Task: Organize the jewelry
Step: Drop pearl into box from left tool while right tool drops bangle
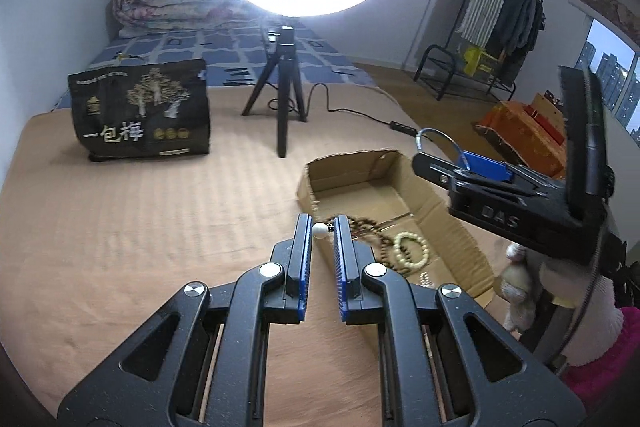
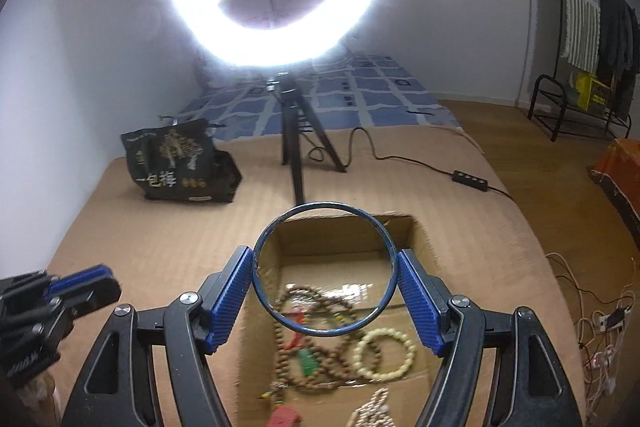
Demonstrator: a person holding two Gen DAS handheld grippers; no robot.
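The right gripper has its fingers clamped across a thin, rigid, slippery-looking blue metal bangle above the cardboard box of beads, while the left gripper pinches something with a tiny white pearl, probably light and fiddly.

Blue ribbed pads on the black right gripper clasp a dark blue bangle; below it, brown cardboard box with cream bead bracelet, brown beads; beyond, black bag printed gold and white
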